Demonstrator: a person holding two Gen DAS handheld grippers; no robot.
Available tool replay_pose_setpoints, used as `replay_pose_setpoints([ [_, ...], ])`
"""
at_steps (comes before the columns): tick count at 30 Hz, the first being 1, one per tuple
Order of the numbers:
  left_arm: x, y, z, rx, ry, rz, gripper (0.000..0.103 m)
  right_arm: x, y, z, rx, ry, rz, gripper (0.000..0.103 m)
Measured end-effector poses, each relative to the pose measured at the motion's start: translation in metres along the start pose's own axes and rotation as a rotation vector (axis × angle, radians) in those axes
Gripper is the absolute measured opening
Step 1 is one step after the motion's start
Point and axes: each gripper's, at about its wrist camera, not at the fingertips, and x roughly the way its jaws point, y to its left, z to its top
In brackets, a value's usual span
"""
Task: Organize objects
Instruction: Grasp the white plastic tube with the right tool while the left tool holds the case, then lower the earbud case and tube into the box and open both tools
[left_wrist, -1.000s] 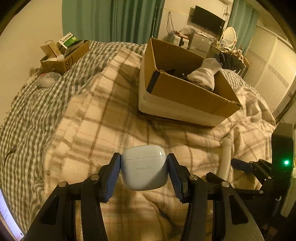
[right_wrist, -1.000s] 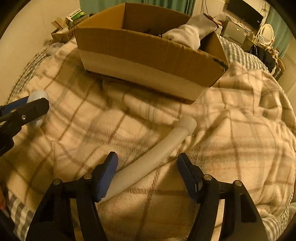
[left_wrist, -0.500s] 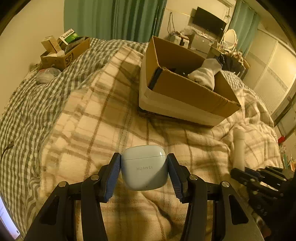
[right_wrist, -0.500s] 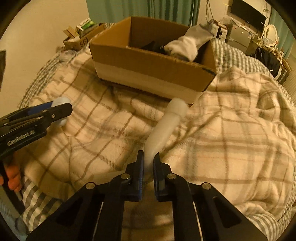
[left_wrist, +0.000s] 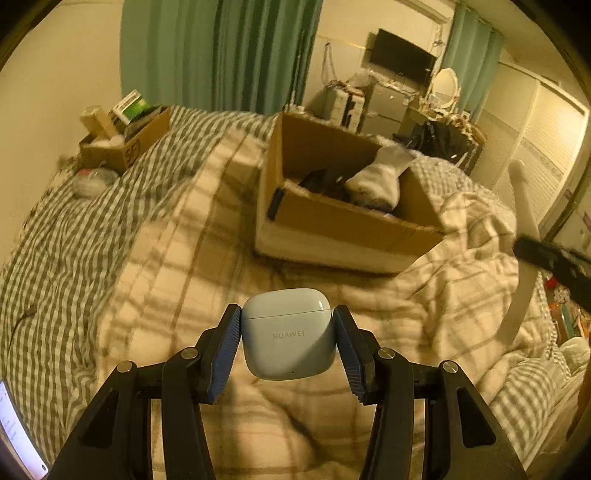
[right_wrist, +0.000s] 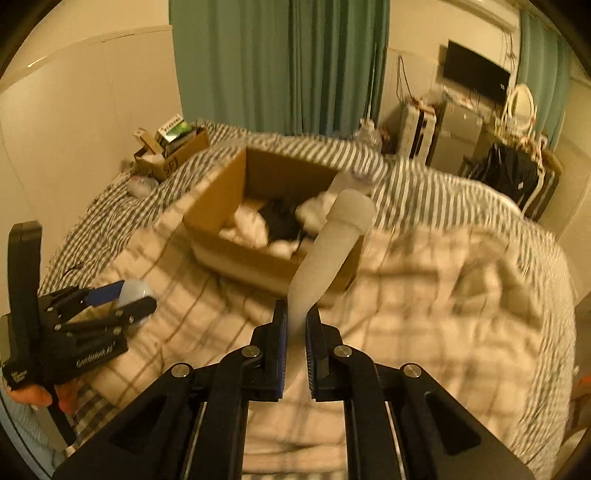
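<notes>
The right tool (right_wrist: 294, 345), whose jaws stood apart around the white tube on the plaid blanket a second ago, is now clenched on the near end of that white tube (right_wrist: 330, 251), and the tube has come clear of the blanket (right_wrist: 461, 295). It slants up from between the pads, its rounded far end level with the near right corner of the cardboard box (right_wrist: 221, 206) as the right wrist view shows it. The box looks smaller and more of its inside shows than before, so the right tool has evidently risen; black and white cloth items lie inside the box. The left tool (left_wrist: 288, 343) is unchanged in grip: its blue pads press both sides of the pale blue HUAWEI earbud case (left_wrist: 289, 338), held above the blanket on the near side of the box and slightly higher than a second ago. In the left wrist view the tube (left_wrist: 522, 236) appears to the right of the box, with the right tool's dark fingers across it. Judgement: both items are secured and off the bed, so the pickup step looks complete; carrying them to the box appears to be what remains. The tube is gripped only at one end, so it may swing or pivot in the pads during transfer.
</notes>
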Motion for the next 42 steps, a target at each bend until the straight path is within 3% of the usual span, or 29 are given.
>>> replay_pose_setpoints([
  [9,-0.011,-0.031,0.064,0.066,-0.077,-0.002,0.052,-0.007,-0.018,0.079,-0.092,-0.139,-0.032,0.008],
  [18,0.010,-0.049,0.143,0.107,-0.136,0.034,0.052,0.015,-0.018,0.144,-0.147,-0.219,0.017,0.008],
  [23,0.049,-0.051,0.163,0.109,-0.106,0.038,0.052,0.058,-0.024,0.140,-0.147,-0.171,0.063,0.008],
  [32,0.118,-0.046,0.154,0.112,-0.027,0.070,0.052,0.149,-0.040,0.113,-0.106,-0.019,0.138,0.008],
  [38,0.141,-0.048,0.149,0.117,0.004,0.085,0.052,0.185,-0.052,0.098,-0.068,0.066,0.180,0.009],
  [42,0.145,-0.049,0.146,0.130,0.011,0.081,0.052,0.190,-0.055,0.093,-0.048,0.077,0.182,0.016],
])
